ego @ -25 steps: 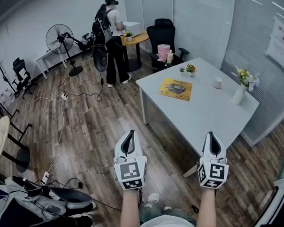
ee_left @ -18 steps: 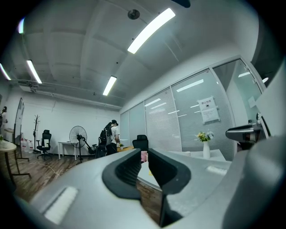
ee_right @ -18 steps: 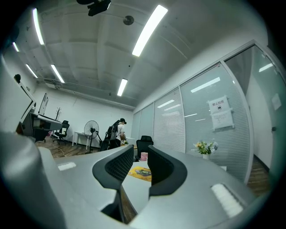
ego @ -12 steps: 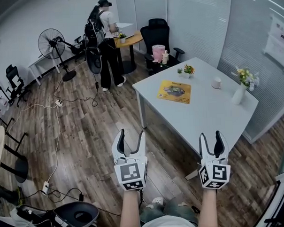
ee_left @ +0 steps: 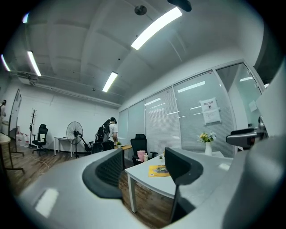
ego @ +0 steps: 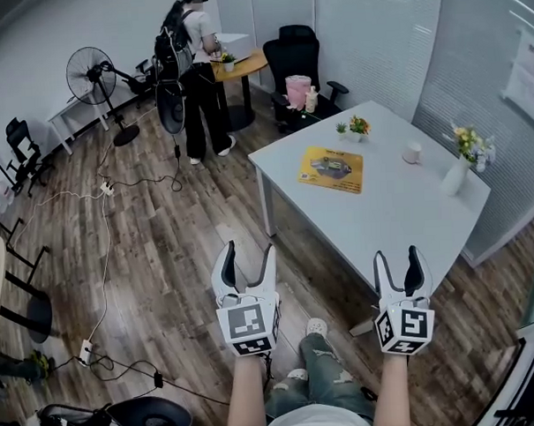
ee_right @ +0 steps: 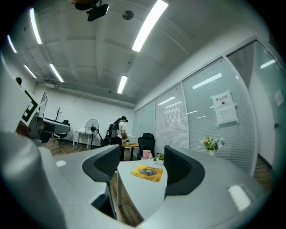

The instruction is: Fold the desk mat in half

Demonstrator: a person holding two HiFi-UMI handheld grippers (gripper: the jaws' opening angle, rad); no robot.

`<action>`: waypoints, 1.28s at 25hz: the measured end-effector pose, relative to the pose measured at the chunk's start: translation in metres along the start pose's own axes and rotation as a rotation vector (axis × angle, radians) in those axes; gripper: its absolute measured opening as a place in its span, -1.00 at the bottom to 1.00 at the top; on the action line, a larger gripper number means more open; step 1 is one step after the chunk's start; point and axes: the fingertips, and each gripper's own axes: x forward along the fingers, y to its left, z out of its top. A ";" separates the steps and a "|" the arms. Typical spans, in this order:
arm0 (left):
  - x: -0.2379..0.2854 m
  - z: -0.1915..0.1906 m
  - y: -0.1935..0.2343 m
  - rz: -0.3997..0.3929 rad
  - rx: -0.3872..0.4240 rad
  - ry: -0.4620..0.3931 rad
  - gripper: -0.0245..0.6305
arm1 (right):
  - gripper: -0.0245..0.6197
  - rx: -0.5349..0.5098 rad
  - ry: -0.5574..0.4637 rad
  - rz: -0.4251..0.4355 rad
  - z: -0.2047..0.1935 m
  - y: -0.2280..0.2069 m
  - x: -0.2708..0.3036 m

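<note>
While the mat (ego: 330,169) lies flat on the far side of the table (ego: 387,224), the work seems only at the approach. Short of the table's near edge, left gripper (ego: 247,250) and right gripper (ego: 397,255) gape empty, the right's jaws having just been opening; next they would need to reach a mat edge

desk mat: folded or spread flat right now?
Spread flat. The yellow desk mat lies as one full rectangle on the white table, printed face up, with no doubled edge or crease visible.
</note>
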 end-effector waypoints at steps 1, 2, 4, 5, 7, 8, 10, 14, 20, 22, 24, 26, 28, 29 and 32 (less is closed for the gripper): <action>0.006 -0.002 0.000 0.002 -0.001 0.003 -0.06 | 0.07 0.000 0.002 0.003 -0.002 -0.001 0.006; 0.013 -0.003 0.000 0.004 0.000 0.005 -0.06 | 0.08 0.000 0.005 0.007 -0.004 -0.002 0.013; 0.028 -0.006 0.001 0.008 0.003 0.008 -0.06 | 0.08 -0.001 0.008 0.013 -0.008 -0.006 0.028; 0.036 -0.008 0.001 0.009 0.004 0.010 -0.06 | 0.08 0.000 0.008 0.015 -0.009 -0.009 0.036; 0.054 -0.011 0.002 0.013 0.005 0.013 -0.06 | 0.08 0.001 0.007 0.018 -0.013 -0.016 0.054; 0.065 -0.013 0.002 0.016 0.005 0.014 -0.06 | 0.08 0.001 0.005 0.019 -0.014 -0.019 0.065; 0.088 -0.014 0.001 0.019 0.007 0.013 -0.06 | 0.08 0.001 0.000 0.020 -0.016 -0.029 0.087; 0.137 -0.008 -0.002 0.024 0.013 0.004 -0.06 | 0.08 0.002 -0.010 0.019 -0.015 -0.050 0.136; 0.208 0.006 -0.003 0.048 0.030 -0.003 -0.06 | 0.08 -0.004 -0.014 0.035 -0.009 -0.076 0.210; 0.229 0.007 -0.003 0.059 0.045 0.002 -0.06 | 0.08 -0.005 -0.014 0.044 -0.008 -0.082 0.231; 0.248 0.010 -0.005 0.062 0.048 0.001 -0.06 | 0.08 -0.007 -0.012 0.058 -0.010 -0.086 0.250; 0.264 0.008 -0.006 0.063 0.044 0.009 -0.06 | 0.08 -0.010 -0.008 0.070 -0.014 -0.091 0.266; 0.279 0.002 -0.008 0.060 0.047 0.017 -0.06 | 0.08 -0.011 -0.002 0.072 -0.017 -0.096 0.278; 0.285 -0.001 -0.009 0.058 0.052 0.019 -0.06 | 0.08 -0.012 0.003 0.072 -0.020 -0.098 0.284; 0.303 -0.010 -0.010 0.057 0.067 0.032 -0.06 | 0.07 -0.014 0.017 0.076 -0.029 -0.102 0.299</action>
